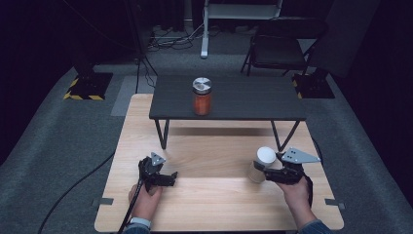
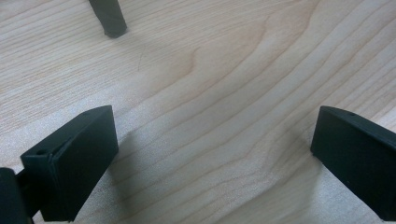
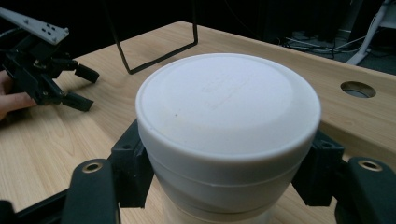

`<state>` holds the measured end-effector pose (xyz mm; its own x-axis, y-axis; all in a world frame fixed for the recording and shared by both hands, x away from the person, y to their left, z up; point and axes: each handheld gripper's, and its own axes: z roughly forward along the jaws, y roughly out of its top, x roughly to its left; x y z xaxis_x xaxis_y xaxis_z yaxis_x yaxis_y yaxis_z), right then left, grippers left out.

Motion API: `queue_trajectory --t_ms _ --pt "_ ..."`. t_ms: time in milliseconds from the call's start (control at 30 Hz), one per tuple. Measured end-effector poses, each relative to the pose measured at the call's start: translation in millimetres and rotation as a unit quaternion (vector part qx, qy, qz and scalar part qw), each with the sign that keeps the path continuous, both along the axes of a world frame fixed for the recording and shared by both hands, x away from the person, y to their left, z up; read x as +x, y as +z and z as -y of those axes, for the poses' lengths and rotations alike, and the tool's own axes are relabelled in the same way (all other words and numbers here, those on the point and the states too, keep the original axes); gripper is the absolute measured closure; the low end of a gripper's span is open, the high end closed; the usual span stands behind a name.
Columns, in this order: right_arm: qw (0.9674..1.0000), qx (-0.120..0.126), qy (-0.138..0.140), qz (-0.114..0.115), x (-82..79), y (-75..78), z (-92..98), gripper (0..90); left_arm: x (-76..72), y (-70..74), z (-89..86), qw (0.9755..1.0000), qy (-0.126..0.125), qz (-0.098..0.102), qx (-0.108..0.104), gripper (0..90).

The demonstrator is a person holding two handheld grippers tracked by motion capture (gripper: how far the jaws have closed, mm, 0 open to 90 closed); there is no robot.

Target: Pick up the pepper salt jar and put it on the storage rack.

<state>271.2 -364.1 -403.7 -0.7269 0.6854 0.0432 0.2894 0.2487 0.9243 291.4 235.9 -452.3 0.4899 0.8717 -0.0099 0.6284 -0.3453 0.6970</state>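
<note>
On the wooden table (image 1: 214, 204), right gripper (image 1: 269, 174) jaws clamping white-lidded jar (image 1: 260, 163), left gripper (image 1: 168, 179) jaws apart.

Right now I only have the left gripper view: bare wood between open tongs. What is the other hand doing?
Observer: The right tongs are shut on a white-lidded round plastic jar, one pad on each side, just under the lid.
Operator: Anything else on the table?
Observer: A low black metal-legged shelf stands across the far part of the light wooden tabletop, with an orange-filled jar with a silver lid on top.
Operator: Where are my left tongs relative to that?
Observer: The left tongs sit near the table's front left, in front of the shelf's left leg, holding nothing.
</note>
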Motion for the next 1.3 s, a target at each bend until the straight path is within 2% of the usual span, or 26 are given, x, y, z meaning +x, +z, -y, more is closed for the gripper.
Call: queue_trajectory --t_ms 67,233,400,567,933,1300 --pt "1.0000 0.002 -0.001 -0.004 1.9 4.6 1.1 33.8 0.0 0.0 0.0 1.0000 0.000 0.000 0.000 0.5" --pt "0.9999 -0.012 0.000 0.011 3.0 22.1 -0.5 33.8 0.0 0.0 0.0 1.0000 0.000 0.000 0.000 0.5" --pt "0.9993 -0.026 0.001 0.028 2.7 47.6 -5.8 33.9 0.0 0.0 0.0 1.0000 0.000 0.000 0.000 0.6" --pt "0.9989 -0.029 0.004 0.037 7.1 71.5 -10.0 33.9 0.0 0.0 0.0 1.0000 0.000 0.000 0.000 0.6" --pt "0.9980 -0.030 0.035 0.043 23.1 117.2 -28.1 33.8 -0.3 0.1 0.9 1.0000 0.002 0.000 0.000 0.5" --pt "0.9969 -0.025 0.049 0.056 35.7 164.8 -46.7 33.8 -0.7 0.1 0.9 1.0000 0.002 0.000 0.001 0.5"
